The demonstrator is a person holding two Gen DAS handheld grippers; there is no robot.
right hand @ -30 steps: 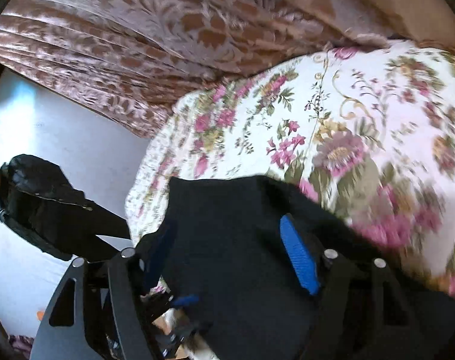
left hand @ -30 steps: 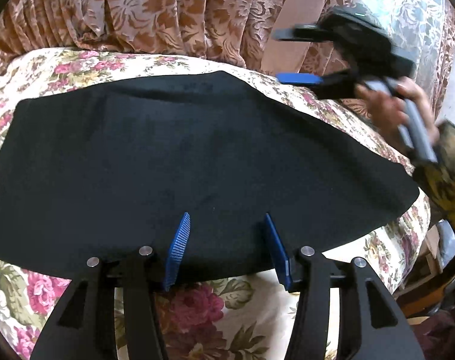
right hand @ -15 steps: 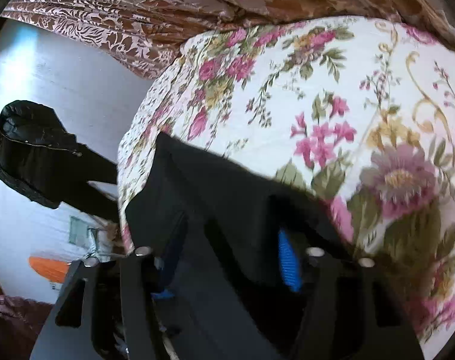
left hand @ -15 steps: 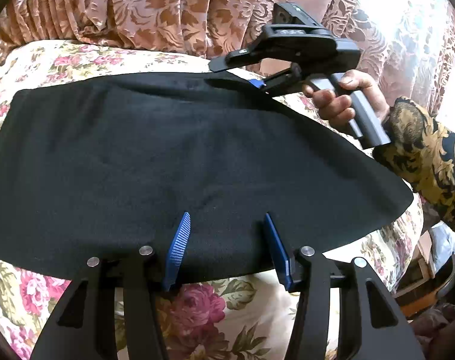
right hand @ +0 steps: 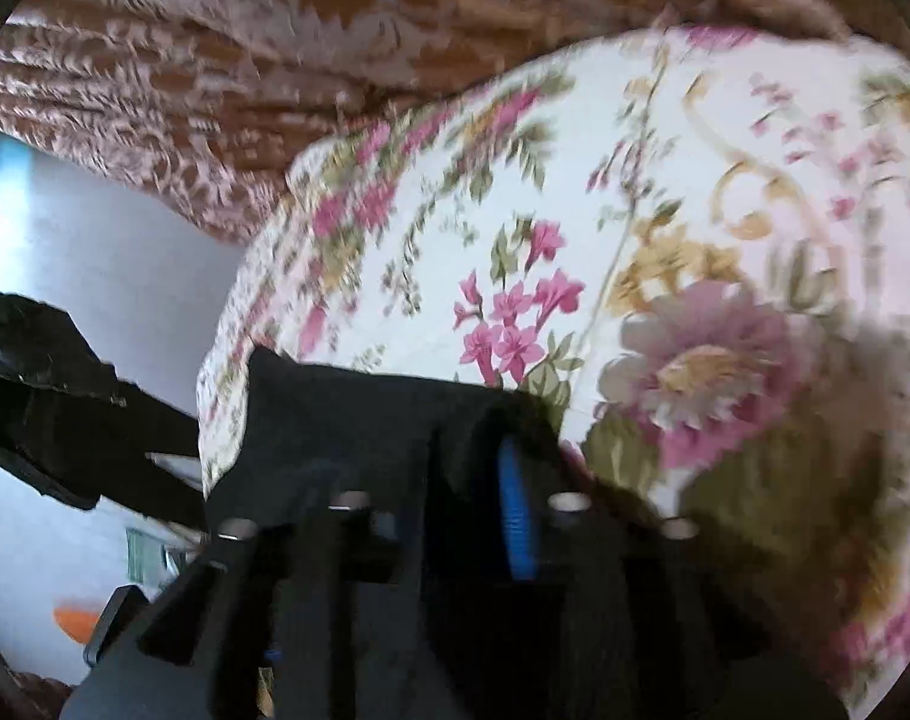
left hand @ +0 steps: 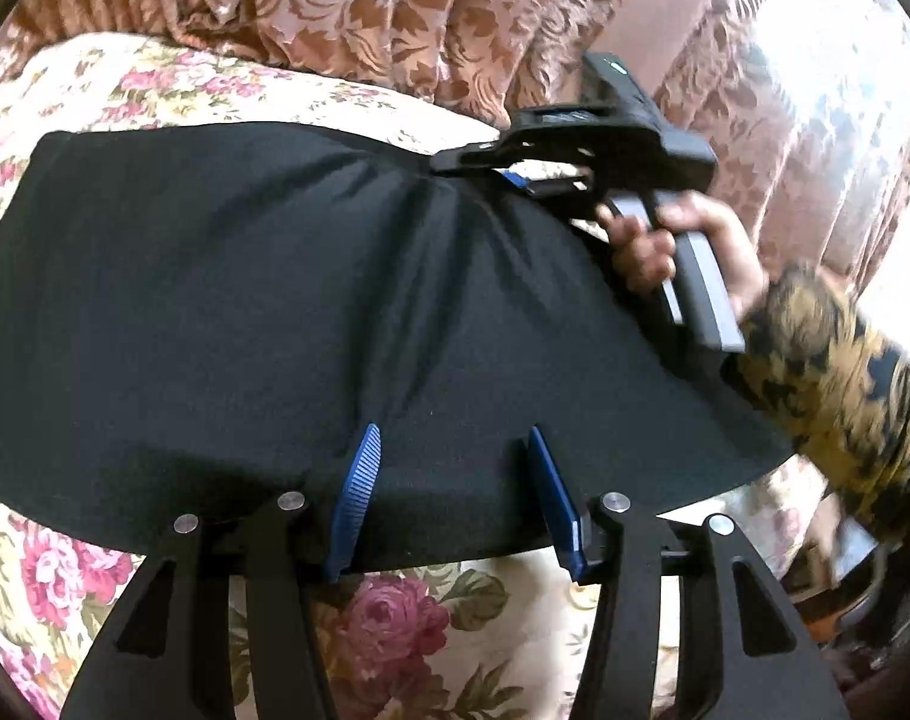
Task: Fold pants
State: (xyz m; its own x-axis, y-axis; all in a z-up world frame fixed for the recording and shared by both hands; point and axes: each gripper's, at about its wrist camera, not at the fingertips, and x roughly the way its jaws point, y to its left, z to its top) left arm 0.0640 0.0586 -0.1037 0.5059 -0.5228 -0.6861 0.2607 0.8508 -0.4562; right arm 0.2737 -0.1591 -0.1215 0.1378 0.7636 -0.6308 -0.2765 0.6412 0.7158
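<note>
Two tools are at work on one garment, and I judge the folding is only at its beginning. Nearest in the left wrist view, the left tool (left hand: 449, 450) has its blue ribbed fingers (left hand: 359, 480) spread wide apart; they stand over the near edge of the black soft fabric pants (left hand: 275, 300) and hold nothing between them.

The pants lie spread wide and mostly flat on the bed with a cream cover of pink flowers (left hand: 395, 618), in what looks like one broad panel. I cannot tell whether the legs are already laid one on the other, because no seam or waistband can be seen. No cross fold shows so far, so the main folds seem to be left.

Farther away, the right tool (left hand: 518, 177) is at the far edge of the pants, held by the person's right hand (left hand: 665, 240) in a yellow and black patterned sleeve (left hand: 839, 360). The cloth gathers in wrinkles that run toward its tip, so the jaws seem closed on that edge and lifting it. The right wrist view is blurred, but black cloth sits between the fingers there too.

Behind the bed hangs a brown curtain with a leaf pattern (left hand: 395, 12).
</note>
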